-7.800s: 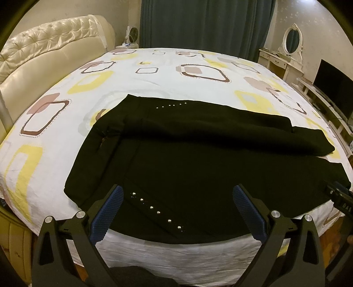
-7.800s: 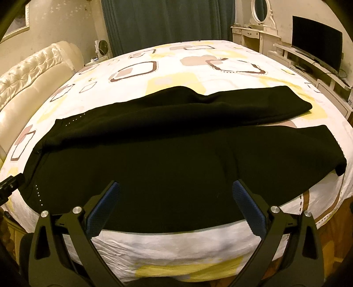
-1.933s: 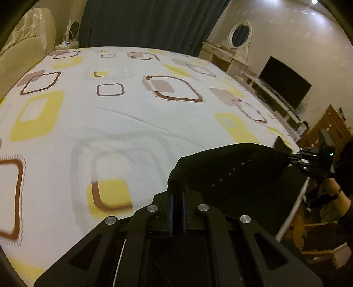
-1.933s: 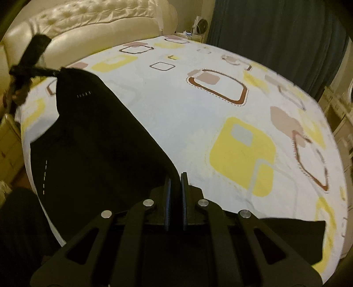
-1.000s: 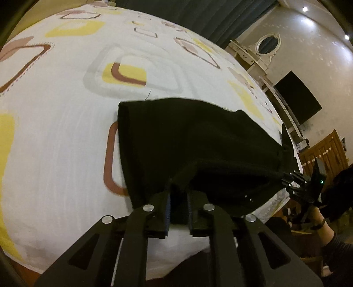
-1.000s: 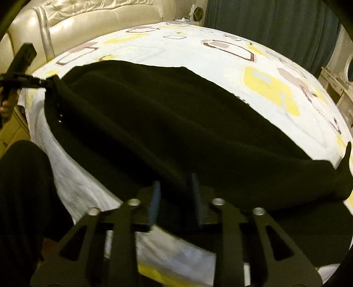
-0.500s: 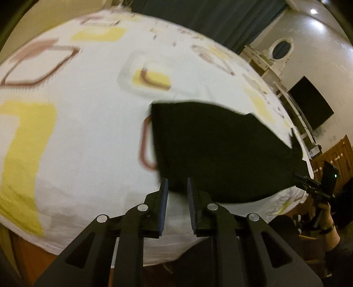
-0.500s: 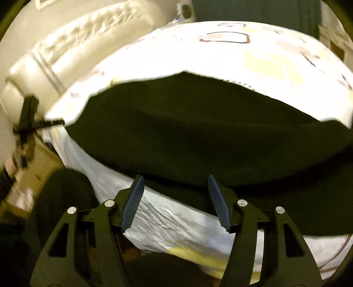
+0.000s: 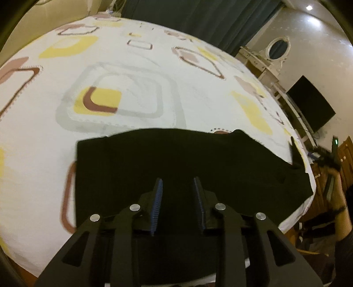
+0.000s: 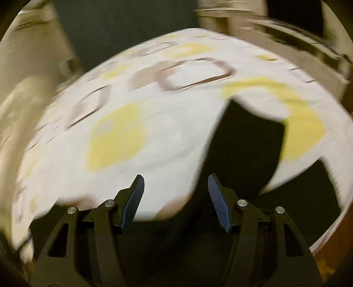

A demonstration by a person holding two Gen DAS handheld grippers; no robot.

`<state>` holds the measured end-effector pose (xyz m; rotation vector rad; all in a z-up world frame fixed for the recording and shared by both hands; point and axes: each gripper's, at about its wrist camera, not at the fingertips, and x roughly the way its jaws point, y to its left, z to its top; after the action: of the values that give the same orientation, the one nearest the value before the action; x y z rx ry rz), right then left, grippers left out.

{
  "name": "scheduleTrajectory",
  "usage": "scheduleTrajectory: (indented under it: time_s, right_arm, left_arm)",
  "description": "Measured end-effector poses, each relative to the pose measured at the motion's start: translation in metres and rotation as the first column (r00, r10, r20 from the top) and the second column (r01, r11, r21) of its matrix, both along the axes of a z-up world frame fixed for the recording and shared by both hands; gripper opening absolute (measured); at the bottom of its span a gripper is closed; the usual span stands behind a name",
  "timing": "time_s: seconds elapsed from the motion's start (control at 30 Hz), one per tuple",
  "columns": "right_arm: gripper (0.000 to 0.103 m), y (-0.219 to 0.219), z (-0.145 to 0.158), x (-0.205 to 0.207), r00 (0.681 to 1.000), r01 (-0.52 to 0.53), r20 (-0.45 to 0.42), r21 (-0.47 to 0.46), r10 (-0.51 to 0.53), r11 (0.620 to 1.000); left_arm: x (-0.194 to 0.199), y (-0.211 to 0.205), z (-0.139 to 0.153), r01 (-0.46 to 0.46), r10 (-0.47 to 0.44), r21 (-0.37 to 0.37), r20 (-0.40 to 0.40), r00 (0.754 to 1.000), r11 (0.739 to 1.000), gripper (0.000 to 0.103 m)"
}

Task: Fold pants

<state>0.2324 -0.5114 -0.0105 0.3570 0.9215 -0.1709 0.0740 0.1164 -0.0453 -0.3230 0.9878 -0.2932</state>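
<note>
The black pants [image 9: 176,159] lie flat, folded lengthwise, on the patterned bedsheet [image 9: 123,72] near the bed's front edge. My left gripper [image 9: 177,184] is open and empty, hovering just above the pants' near part. In the blurred right wrist view, the pants [image 10: 247,150] show as a dark leg end on the sheet at centre right. My right gripper [image 10: 175,181] is open and empty, above the sheet beside the pants' edge. The right gripper also shows at the far right of the left wrist view [image 9: 326,154].
A cream padded headboard [image 9: 19,33] stands at the bed's left end. Dark curtains [image 9: 198,17] hang behind the bed. A white dressing table with an oval mirror [image 9: 278,47] and a black TV [image 9: 311,106] stand along the right wall.
Both grippers have let go of the pants and opened wider. The left one has moved over the folded pants; the right one is swinging fast toward the leg end, blurring its view.
</note>
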Motion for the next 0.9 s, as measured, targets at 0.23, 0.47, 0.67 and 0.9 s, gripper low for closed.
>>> scheduleTrajectory:
  time_s: [0.23,0.47,0.67,0.9]
  right_arm:
    - [0.060,-0.047,-0.048,0.098,0.967,0.171,-0.183,-0.051,-0.178,0.984]
    - [0.043,-0.067,-0.078,0.112,0.936,0.238,-0.249,-0.074,-0.249,0.968]
    - [0.008,-0.089,-0.044,0.066,0.973,0.220,-0.104,0.135,-0.207,0.966]
    - [0.008,-0.148,0.007,-0.071,0.939,0.182,0.209,0.371,-0.273,0.911]
  left_arm:
    - [0.005,-0.018,-0.021,-0.014,0.015,0.052,-0.017,1.000,0.999,0.044]
    - [0.005,-0.016,-0.021,-0.027,0.029,0.045,-0.023,0.999,0.999,0.048]
    - [0.003,-0.018,-0.021,-0.040,0.041,0.049,-0.023,0.999,0.998,0.048]
    - [-0.002,-0.026,-0.018,-0.030,0.031,0.092,-0.014,0.999,0.995,0.054]
